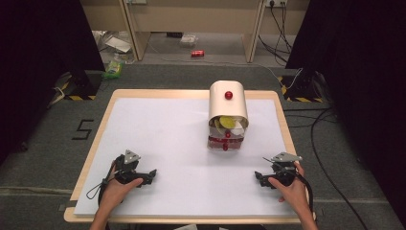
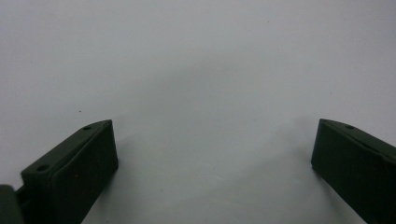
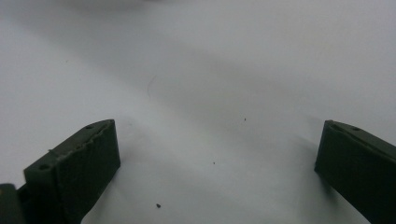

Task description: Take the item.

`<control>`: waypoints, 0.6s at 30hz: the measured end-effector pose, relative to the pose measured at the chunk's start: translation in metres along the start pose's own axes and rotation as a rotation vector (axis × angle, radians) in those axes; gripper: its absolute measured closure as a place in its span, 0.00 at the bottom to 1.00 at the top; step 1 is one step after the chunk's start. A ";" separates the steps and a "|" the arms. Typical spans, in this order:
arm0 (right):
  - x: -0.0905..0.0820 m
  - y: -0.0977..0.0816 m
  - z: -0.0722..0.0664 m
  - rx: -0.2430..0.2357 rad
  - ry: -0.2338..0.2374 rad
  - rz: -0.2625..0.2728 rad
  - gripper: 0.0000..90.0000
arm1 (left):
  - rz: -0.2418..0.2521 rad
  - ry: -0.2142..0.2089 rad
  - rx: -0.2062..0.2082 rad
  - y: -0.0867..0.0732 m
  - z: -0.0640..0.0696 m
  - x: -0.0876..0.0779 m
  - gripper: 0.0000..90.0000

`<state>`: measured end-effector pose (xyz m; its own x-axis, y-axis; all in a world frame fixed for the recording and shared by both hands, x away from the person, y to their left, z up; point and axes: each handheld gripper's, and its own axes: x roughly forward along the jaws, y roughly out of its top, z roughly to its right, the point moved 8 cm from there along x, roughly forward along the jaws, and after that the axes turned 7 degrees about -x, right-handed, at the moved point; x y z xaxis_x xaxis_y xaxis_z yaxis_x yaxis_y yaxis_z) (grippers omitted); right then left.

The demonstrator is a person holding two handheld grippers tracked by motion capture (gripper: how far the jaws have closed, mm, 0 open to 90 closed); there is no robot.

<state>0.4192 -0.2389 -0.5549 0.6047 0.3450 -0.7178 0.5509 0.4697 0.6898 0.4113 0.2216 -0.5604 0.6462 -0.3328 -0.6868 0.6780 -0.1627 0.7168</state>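
A small cream-coloured container [image 1: 228, 111] with a rounded, arched cover stands on the white sheet of the table [image 1: 158, 139], right of centre and closer to the far edge than to the near one. A red knob [image 1: 229, 95] sits on top of the arched cover, and two more red knobs [image 1: 226, 142] show on the lower front, which looks like a drawer or tray. The cover appears tipped back, so that yellow and pale pieces [image 1: 229, 123] show in the opening; what they are is too small to tell.

Judging by its size and thin walls, the container is probably light and stiff, likely wood or plastic, and it could slide on the smooth sheet if pushed from one side only. The knobs are the natural places to take hold: the top one for swinging the cover, the lower ones for pulling the front. They are small and round, so a pinch should close squarely on them or it may slip off. The loose pieces inside seem light and could spill if the container tips.

The left hand-held gripper [image 1: 148, 175] rests near the near-left corner, the right hand-held gripper [image 1: 258, 177] near the near-right corner, both well apart from the container. In each gripper view the jaws stand wide apart over bare white sheet, holding nothing
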 end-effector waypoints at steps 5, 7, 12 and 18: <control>-0.001 0.000 0.000 0.000 -0.002 0.004 0.02 | 0.000 0.000 0.000 0.000 0.000 0.000 0.00; -0.003 0.003 0.001 -0.012 -0.014 0.030 0.19 | 0.000 -0.002 -0.001 0.000 0.000 0.000 0.00; -0.016 0.018 0.005 0.001 -0.053 0.127 0.25 | 0.000 -0.002 -0.002 0.000 0.000 0.000 0.00; -0.028 0.032 -0.002 -0.007 -0.036 0.193 0.16 | 0.000 -0.002 -0.001 0.000 0.000 0.000 0.00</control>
<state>0.4186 -0.2315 -0.5133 0.7193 0.3998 -0.5681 0.4184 0.4034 0.8137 0.4114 0.2217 -0.5604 0.6459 -0.3345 -0.6863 0.6782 -0.1613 0.7169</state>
